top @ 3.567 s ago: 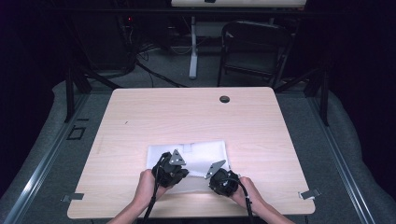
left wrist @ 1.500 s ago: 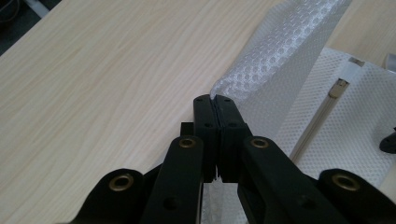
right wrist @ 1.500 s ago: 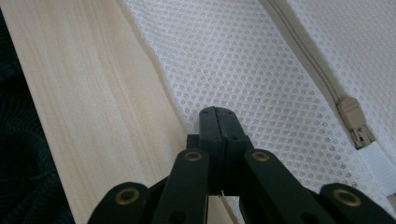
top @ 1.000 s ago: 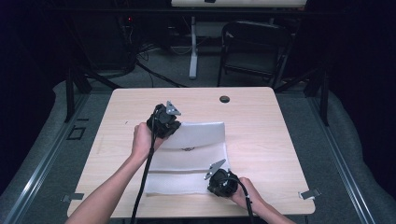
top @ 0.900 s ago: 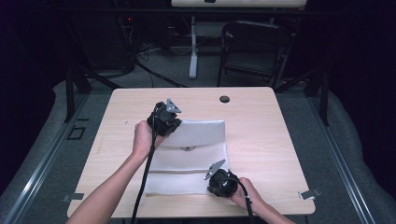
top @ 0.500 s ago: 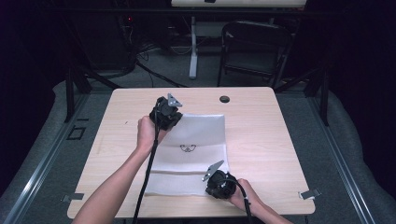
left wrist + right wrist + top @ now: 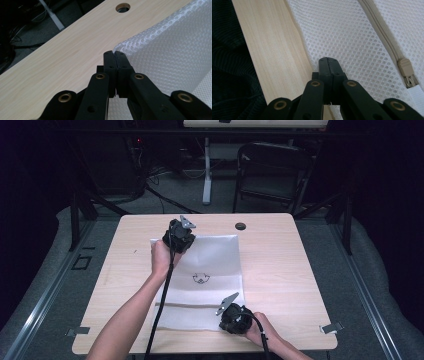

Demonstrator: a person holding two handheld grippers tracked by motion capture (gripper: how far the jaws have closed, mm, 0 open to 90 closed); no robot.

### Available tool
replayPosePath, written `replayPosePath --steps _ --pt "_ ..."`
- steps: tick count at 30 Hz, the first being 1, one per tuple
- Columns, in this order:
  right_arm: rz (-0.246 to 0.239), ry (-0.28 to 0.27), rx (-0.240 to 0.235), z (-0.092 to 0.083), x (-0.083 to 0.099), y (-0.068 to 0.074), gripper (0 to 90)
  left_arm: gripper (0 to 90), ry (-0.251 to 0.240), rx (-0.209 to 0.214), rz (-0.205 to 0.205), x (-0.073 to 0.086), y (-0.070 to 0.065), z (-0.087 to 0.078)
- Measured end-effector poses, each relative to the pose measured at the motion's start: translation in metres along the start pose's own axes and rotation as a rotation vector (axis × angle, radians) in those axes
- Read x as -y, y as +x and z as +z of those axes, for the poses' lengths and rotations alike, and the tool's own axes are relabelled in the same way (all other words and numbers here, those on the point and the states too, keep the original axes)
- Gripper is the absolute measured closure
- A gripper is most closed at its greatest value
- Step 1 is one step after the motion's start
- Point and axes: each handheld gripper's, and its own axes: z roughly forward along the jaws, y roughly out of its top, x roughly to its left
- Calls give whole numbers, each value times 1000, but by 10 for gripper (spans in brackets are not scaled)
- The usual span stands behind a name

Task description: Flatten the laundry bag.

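One mesh bag (image 7: 205,280); two hand-held grippers pinching it.

a light wooden table (image 7: 280,265) with a round cable hole (image 7: 240,226) near its far edge; a white mesh zip bag (image 7: 215,270) lies spread flat on it

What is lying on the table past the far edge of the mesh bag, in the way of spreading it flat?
Nothing visible. The left gripper pinches the mesh bag's far corner; ahead lies bare table, with a round hole off to the side.
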Motion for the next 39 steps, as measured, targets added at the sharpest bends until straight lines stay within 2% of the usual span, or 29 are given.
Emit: replayPosePath --steps 3,7,8,9,12,16,19,23,26,31,32,33,36,37,39 --pt "9 -8 -9 0 1 0 900 891 11 2 -13 -1 3 4" --pt "3 1 -28 0 2 1 900 890 17 7 -19 1 0 4" --pt "16 -21 -39 1 3 3 900 890 22 11 -16 2 -2 3" --pt "-6 7 -29 -1 3 2 900 890 22 10 -11 3 -4 2" --pt "-1 11 -61 -2 5 3 900 889 28 13 -12 4 -5 2" --pt "-11 25 -70 -3 7 6 900 889 28 -6 -28 6 0 5" --pt "3 24 -82 -3 8 7 900 888 22 -22 -43 8 3 9" --pt "18 40 -86 -4 8 7 900 887 23 -30 -53 8 3 16" --pt "39 24 -80 -3 8 10 900 885 28 -39 -57 7 1 25" --pt "21 14 -67 -5 7 10 900 873 25 -51 -69 4 1 35" --pt "39 -17 -71 -6 7 11 894 865 21 -54 -70 4 2 36" --pt "26 -8 -67 -10 6 9 883 850 14 -56 -73 3 3 36" --pt "43 -49 -47 -19 6 3 838 762 13 -54 -81 1 6 37" --pt "52 -55 -38 -22 7 0 795 702 13 -55 -89 1 7 38" --pt "65 -74 -23 -28 9 -7 763 608 20 -48 -88 1 9 38"
